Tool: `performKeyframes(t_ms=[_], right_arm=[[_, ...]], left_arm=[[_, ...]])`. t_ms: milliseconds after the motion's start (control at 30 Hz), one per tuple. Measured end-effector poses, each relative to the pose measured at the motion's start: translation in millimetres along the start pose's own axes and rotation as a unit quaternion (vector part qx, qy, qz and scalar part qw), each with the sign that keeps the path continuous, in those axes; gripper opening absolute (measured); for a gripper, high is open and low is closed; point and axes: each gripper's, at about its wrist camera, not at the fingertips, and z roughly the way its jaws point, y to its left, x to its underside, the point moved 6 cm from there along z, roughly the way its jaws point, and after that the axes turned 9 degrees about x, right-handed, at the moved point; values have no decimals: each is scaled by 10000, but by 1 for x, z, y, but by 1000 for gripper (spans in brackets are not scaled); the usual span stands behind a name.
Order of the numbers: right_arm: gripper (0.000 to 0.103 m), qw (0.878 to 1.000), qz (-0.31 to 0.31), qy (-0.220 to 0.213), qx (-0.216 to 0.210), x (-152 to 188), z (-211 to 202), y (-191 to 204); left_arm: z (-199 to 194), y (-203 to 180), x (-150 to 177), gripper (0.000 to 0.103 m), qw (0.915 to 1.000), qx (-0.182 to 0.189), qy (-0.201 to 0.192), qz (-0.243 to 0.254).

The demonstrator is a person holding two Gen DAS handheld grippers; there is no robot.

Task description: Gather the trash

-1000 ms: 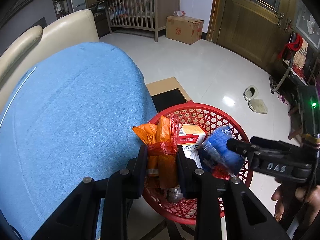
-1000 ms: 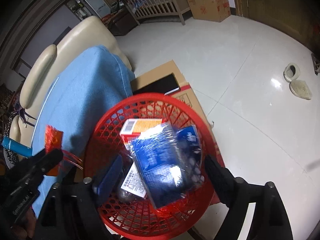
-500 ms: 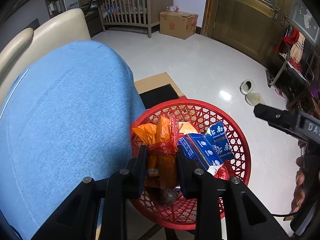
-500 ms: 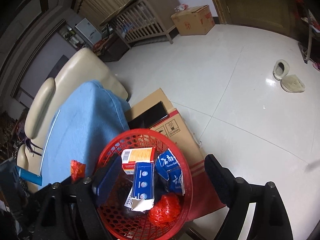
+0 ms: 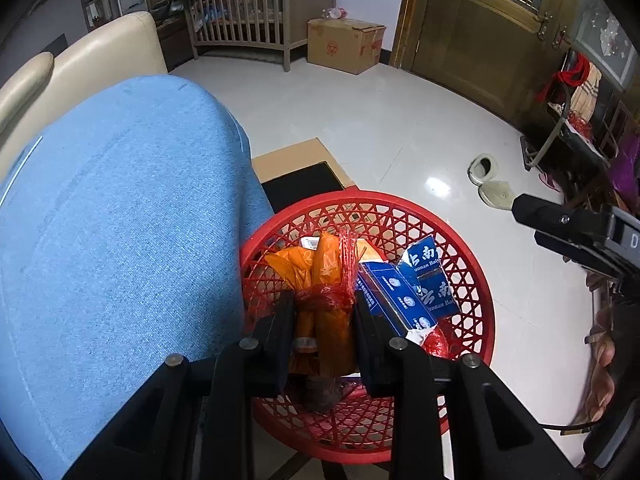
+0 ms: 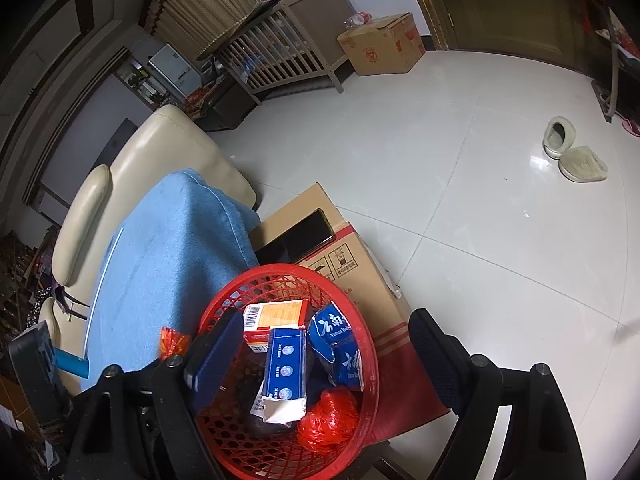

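A red mesh basket (image 5: 468, 264) (image 6: 372, 364) stands beside the blue cushion. It holds blue cartons (image 5: 404, 296) (image 6: 284, 364), an orange and white box (image 6: 276, 316) and a crumpled red wrapper (image 6: 328, 420). My left gripper (image 5: 322, 312) is shut on an orange wrapper with red netting (image 5: 320, 276), held over the basket's left side. My right gripper (image 6: 320, 356) is open and empty, raised above the basket; it also shows in the left wrist view (image 5: 576, 232) at the right.
A blue cushion (image 5: 112, 220) lies on a cream sofa (image 6: 168, 148) at the left. A cardboard box (image 6: 352, 264) sits behind the basket. Slippers (image 6: 572, 152), a wooden crib (image 5: 248, 12) and another carton (image 5: 344, 44) stand on the white tile floor.
My right gripper let go of the blue carton, which dropped into the basket, then rose and drew back. My left gripper kept hold of the orange wrapper over the basket.
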Motion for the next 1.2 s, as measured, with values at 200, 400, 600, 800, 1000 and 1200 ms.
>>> performKeyframes(t_ms=[200,400,600,800,1000,1200], right_arm=[[87,10000,46,26,-25,2,2,-2],[87,9999,123,17,-59,3,2,-4],[87,9999,124,13,-73,3,0,-5],[87,10000,38,-49,-26,1,-5,-2],[87,9997,-145,-143,135,4,-12,7],[87,9950,-633,-436,636,25,-22,18]], left_arm=[[2,-5,1,29,9999,110,37,32],[7,-8,0,32,9995,292,146,0],[9,-1,-1,71,9996,188,96,-185],[0,5,-3,71,9997,117,-34,-212],[-14,10,-4,71,9996,49,-194,-210],[-37,20,-1,71,9986,-1,-462,-245]])
